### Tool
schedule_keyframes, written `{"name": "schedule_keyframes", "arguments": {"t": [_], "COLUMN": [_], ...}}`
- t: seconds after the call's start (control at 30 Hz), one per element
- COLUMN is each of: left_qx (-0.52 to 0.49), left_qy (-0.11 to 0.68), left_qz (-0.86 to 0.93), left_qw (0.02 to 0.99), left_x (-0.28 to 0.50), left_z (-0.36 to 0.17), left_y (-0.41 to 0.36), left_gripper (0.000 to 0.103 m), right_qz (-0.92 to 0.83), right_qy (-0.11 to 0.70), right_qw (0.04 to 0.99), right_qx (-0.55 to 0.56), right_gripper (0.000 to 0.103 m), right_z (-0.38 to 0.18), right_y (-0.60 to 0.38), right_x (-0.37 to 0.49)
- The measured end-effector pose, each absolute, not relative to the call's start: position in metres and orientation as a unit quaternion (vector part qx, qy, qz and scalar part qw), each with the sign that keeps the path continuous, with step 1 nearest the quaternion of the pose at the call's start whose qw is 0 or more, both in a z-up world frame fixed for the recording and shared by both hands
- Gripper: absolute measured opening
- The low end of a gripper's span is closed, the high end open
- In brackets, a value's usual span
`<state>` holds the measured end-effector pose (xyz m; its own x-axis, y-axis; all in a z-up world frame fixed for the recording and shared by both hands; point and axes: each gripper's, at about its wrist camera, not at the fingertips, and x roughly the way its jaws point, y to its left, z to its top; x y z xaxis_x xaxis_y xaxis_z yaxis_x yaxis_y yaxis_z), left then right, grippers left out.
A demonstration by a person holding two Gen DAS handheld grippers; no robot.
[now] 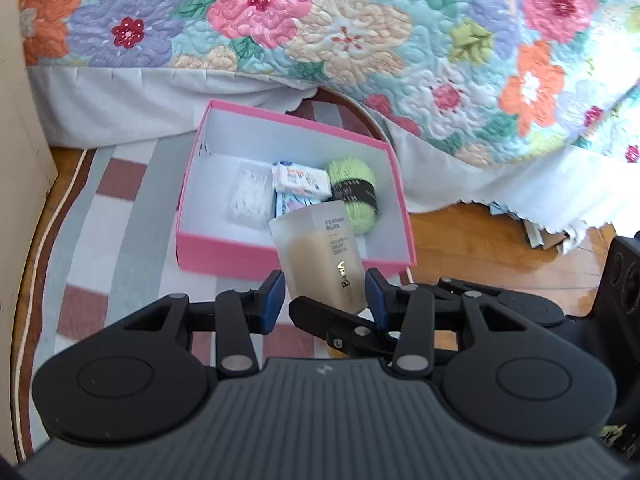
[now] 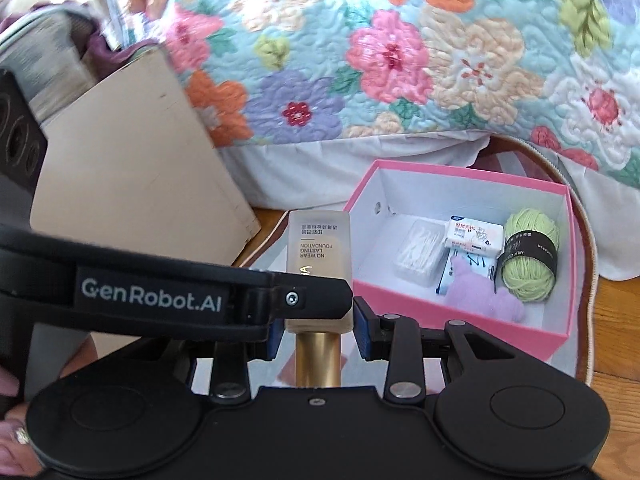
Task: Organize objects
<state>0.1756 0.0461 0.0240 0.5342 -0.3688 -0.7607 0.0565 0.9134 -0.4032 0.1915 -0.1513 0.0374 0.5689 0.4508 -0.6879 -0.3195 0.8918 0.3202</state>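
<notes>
A frosted foundation bottle (image 1: 320,256) with a gold cap (image 2: 318,356) hangs above the striped rug, in front of the pink box (image 1: 280,264). My left gripper (image 1: 325,292) has its blue pads against the bottle's two sides. My right gripper (image 2: 318,332) is shut on the same bottle (image 2: 320,248) just above the cap. One left finger (image 2: 160,300) crosses in front of it. The pink box (image 2: 440,312) holds a cotton swab case (image 2: 420,256), a tissue pack (image 2: 474,236), green yarn (image 2: 530,252) and a lilac soft thing (image 2: 488,300).
A bed with a floral quilt (image 1: 360,40) hangs over the box's far side. A beige cabinet (image 2: 132,168) stands on the left. The striped rug (image 1: 120,216) lies on a wood floor (image 1: 480,248). Papers (image 1: 540,232) poke out under the bed. A person's hand (image 2: 12,440) shows at bottom left.
</notes>
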Motion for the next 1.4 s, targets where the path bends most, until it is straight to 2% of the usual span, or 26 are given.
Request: {"name": "schedule_keyframes", "arguments": {"t": [0.3, 0.37, 0.43, 0.57, 1.13, 1.4], "left_qx": [-0.144, -0.154, -0.182, -0.239, -0.233, -0.239], "left_qy": [0.495, 0.492, 0.484, 0.509, 0.502, 0.504], "left_qz": [-0.113, -0.114, -0.126, -0.148, -0.094, -0.094], "left_qw": [0.849, 0.849, 0.847, 0.813, 0.828, 0.825], "left_x": [0.273, 0.293, 0.311, 0.338, 0.333, 0.320], "left_z": [-0.014, -0.025, -0.036, -0.065, -0.092, -0.098], "left_y": [0.029, 0.031, 0.035, 0.037, 0.071, 0.076], "left_gripper": [0.041, 0.040, 0.036, 0.033, 0.033, 0.033], "right_qz": [0.181, 0.174, 0.172, 0.177, 0.165, 0.144], "right_qy": [0.444, 0.447, 0.461, 0.476, 0.519, 0.523], "right_qw": [0.870, 0.870, 0.863, 0.857, 0.826, 0.831], "right_qx": [0.119, 0.115, 0.110, 0.088, 0.146, 0.124], "right_gripper": [0.040, 0.040, 0.040, 0.040, 0.040, 0.040], "right_z": [-0.007, -0.017, -0.030, -0.055, -0.113, -0.110], "right_y": [-0.169, -0.171, -0.173, -0.168, -0.164, -0.161], "right_x": [0.286, 0.306, 0.324, 0.342, 0.365, 0.362]}}
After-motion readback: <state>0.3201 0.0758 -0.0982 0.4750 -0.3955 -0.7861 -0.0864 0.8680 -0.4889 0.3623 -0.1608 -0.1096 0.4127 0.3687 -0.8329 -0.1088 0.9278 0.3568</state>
